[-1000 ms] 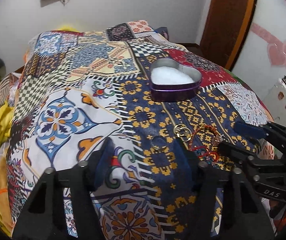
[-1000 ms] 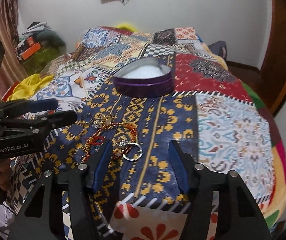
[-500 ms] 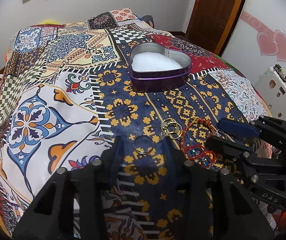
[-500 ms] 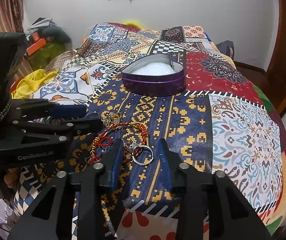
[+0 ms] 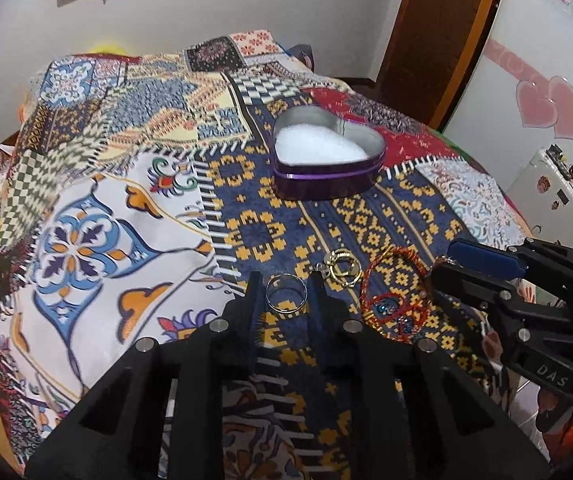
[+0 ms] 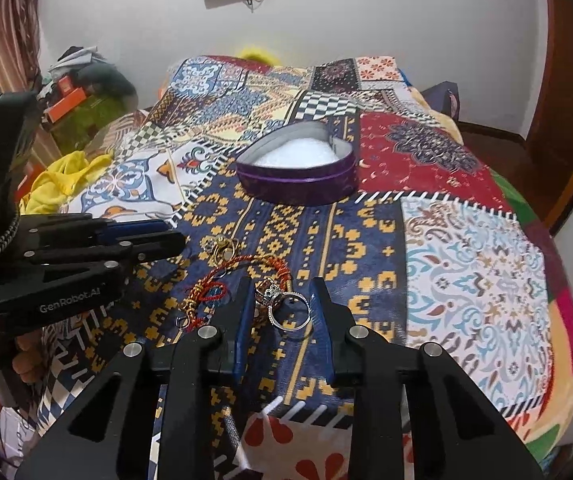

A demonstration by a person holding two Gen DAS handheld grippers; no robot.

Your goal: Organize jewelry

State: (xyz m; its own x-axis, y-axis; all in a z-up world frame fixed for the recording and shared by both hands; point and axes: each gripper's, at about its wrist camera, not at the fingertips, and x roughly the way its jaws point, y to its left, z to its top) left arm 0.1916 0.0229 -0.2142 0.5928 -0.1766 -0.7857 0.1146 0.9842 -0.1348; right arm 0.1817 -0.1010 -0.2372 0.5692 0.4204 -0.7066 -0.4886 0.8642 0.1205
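Purple tin [image 5: 328,168] waits open on the bed; nearer than it, left hand-held gripper [image 5: 286,292] brackets a plain ring [image 5: 286,293], right hand-held gripper [image 6: 282,304] a stone ring [image 6: 288,310], both still parted, not gripping.

- The heart-shaped tin [image 5: 328,160] sits on the bedspread [image 5: 126,216], toward the far side, with white filling [image 5: 318,148] inside it.
- Nearer the cameras lies the jewelry, well apart from the tin.
- The plain ring [image 5: 286,293] lies between the left gripper's [image 5: 284,294] fingers.
- Just right of it are the linked rings [image 5: 342,267], then the beaded bracelet [image 5: 392,296] — between the two grippers.
- The stone ring [image 6: 288,306] lies between the right gripper's [image 6: 282,304] fingers, touching the bracelet's right end.
- A yellow cloth [image 6: 62,178] lies off the bed's left edge; a door [image 5: 446,32] stands behind on the right.
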